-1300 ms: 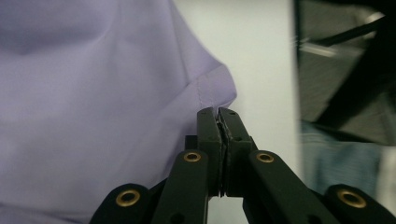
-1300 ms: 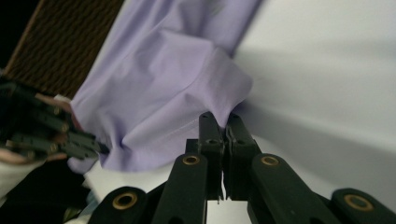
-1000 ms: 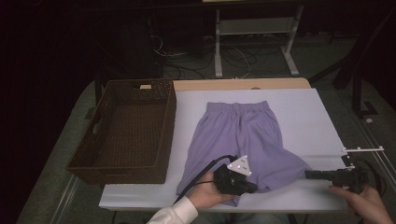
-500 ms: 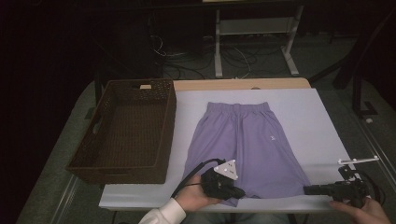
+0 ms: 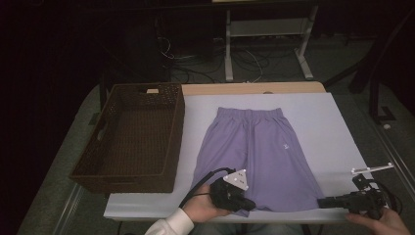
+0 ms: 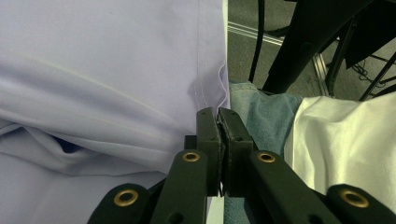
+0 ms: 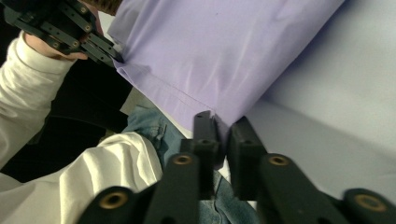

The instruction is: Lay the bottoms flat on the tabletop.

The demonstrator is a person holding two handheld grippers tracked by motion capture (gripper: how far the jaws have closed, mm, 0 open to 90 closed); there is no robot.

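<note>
White worktop point(image 5: 337, 127) carries purple shorts point(image 5: 259, 152) spread flat, hem at the near edge. Left gripper point(image 5: 247, 204) has its fingers pinched on the hem's left corner; right gripper point(image 5: 324, 201) fingers pinch the right corner. Wicker basket point(image 5: 129, 139) sits left.

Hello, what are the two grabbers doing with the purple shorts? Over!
Left gripper shut on purple fabric shorts hem. Right gripper pinching the other hem corner. Brown wicker basket to the side, apart. Nothing blocking.
</note>
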